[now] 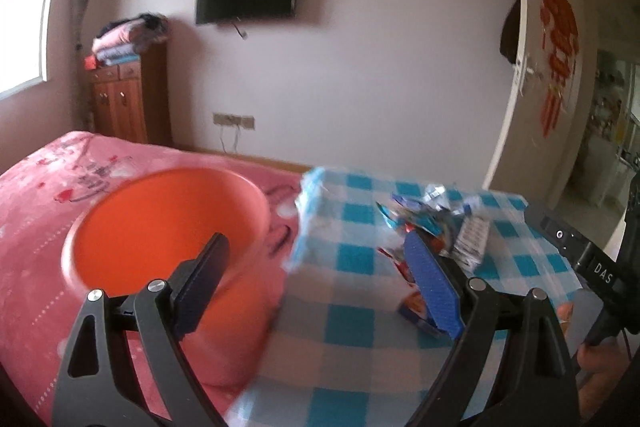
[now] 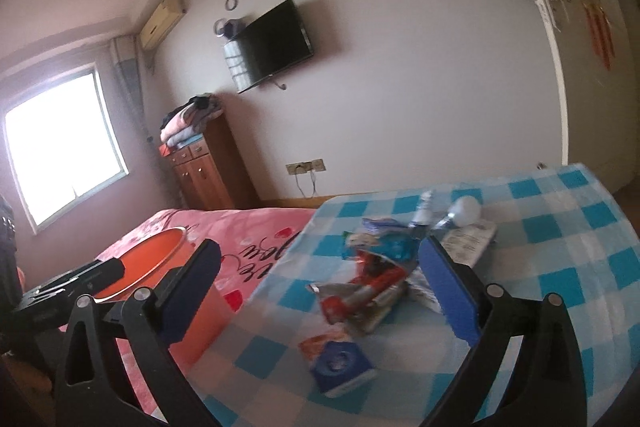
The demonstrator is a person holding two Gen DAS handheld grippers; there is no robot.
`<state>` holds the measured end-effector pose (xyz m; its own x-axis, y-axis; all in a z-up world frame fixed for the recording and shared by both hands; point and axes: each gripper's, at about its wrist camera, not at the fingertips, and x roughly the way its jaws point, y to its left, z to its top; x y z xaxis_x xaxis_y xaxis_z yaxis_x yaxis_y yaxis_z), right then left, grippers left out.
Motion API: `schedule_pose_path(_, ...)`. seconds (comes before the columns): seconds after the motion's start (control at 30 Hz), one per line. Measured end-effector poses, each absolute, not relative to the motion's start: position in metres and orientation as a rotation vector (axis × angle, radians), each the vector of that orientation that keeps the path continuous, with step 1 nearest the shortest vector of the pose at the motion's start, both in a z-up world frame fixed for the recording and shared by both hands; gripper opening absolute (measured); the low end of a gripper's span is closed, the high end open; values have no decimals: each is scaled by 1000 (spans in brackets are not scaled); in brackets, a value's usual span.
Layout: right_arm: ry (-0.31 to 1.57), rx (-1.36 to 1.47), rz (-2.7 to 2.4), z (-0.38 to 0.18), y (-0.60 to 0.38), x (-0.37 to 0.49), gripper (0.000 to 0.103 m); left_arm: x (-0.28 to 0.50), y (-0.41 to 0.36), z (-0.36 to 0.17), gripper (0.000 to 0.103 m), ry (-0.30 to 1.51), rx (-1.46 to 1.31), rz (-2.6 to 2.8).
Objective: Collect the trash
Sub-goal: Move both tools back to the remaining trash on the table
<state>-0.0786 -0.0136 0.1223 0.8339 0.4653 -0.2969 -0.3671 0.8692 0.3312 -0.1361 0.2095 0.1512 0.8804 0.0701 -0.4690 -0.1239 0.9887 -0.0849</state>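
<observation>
Pink bedspread [image 1: 36,203] covered the left half of the scene; a blue-and-white checked cloth [image 2: 560,247] covered the raised surface on the right; an orange basin [image 1: 160,219] sat on the pink bedspread, just left of the checked cloth's edge.

Trash pile [image 2: 376,267] lay on the checked cloth, mid-surface: crumpled blue, red and silver wrappers, a flat white packet [image 2: 468,243] at the far right of the pile, a small blue box [image 2: 342,367] nearest, apart from the heap; a white rounded object [image 2: 466,211] lay just beyond the pile, blurred, kind unclear.

Left gripper [image 1: 316,283] had jaws wide apart, nothing clamped; the basin showed behind its left finger, the trash behind and beside its right finger; no contact could be told through the blur.

Right gripper [image 2: 320,283] had jaws spread wide, nothing clamped; the trash pile lay ahead in the gap between the fingers, toward the right finger, the blue box nearer and lower in the gap; pads pressed on nothing.
</observation>
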Motion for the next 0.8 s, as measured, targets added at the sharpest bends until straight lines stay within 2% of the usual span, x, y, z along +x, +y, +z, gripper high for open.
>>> schedule_pose_path(0.27,467,384,402,95,-70,-46,98,-76,172,142,89,610,-172,14)
schedule_pose_path(0.57,585,522,378,54,-129,-14,98,53,107,124,89,750,-183,-61)
schedule_pose_path(0.6,588,537,376,51,-135,-12,98,65,101,122,88,761,-182,-67)
schedule_pose_path(0.7,595,573,370,47,-150,-9,98,109,87,111,72,805,-178,-50)
schedule_pose_path(0.8,600,598,374,44,-160,-6,98,149,86,95,64,859,-224,5)
